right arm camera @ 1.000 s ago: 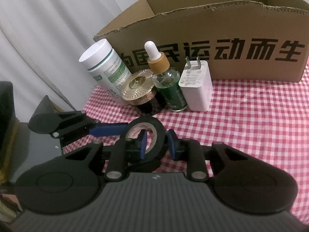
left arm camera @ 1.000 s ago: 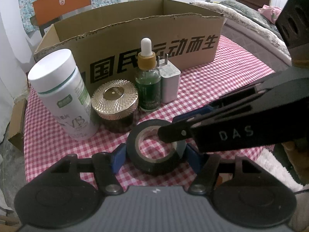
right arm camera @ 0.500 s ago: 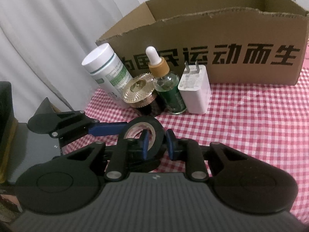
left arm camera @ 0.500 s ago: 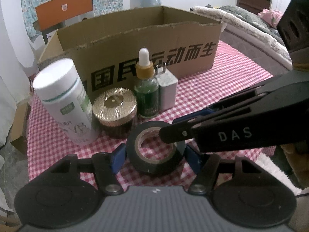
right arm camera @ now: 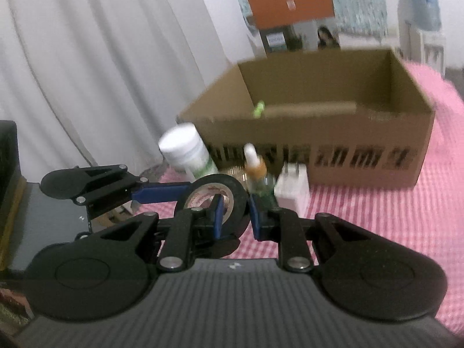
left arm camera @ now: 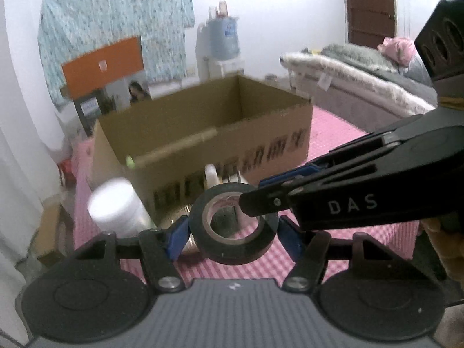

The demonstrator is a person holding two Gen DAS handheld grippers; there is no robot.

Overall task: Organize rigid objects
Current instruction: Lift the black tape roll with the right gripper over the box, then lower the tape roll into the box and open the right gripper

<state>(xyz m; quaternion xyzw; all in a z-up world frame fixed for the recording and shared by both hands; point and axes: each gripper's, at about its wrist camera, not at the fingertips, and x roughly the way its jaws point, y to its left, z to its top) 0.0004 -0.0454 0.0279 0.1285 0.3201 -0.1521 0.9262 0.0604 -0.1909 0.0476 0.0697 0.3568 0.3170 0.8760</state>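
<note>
A black tape roll (left arm camera: 232,249) is held in the air in front of the open cardboard box (left arm camera: 284,133). My left gripper (left arm camera: 232,232) is shut on its outer sides. My right gripper (right arm camera: 233,213) is shut on the roll's wall (right arm camera: 235,206), one finger inside the hole, and reaches in from the right in the left wrist view (left arm camera: 261,200). Below, on the checked cloth, stand a white bottle (right arm camera: 185,150), a dropper bottle (right arm camera: 255,171), a gold-lidded jar (right arm camera: 236,171) and a white charger (right arm camera: 291,188).
The box (right arm camera: 362,156) holds a cardboard tube with a green end (right arm camera: 259,108). An orange chair (left arm camera: 101,63) and a water dispenser (left arm camera: 220,43) stand behind. A bed (left arm camera: 362,81) lies to the right. A white curtain (right arm camera: 101,72) hangs on the left.
Both grippers have lifted the tape roll off the cloth, well above the bottles. The box interior has come into view. The frames now are motion-blurred.
</note>
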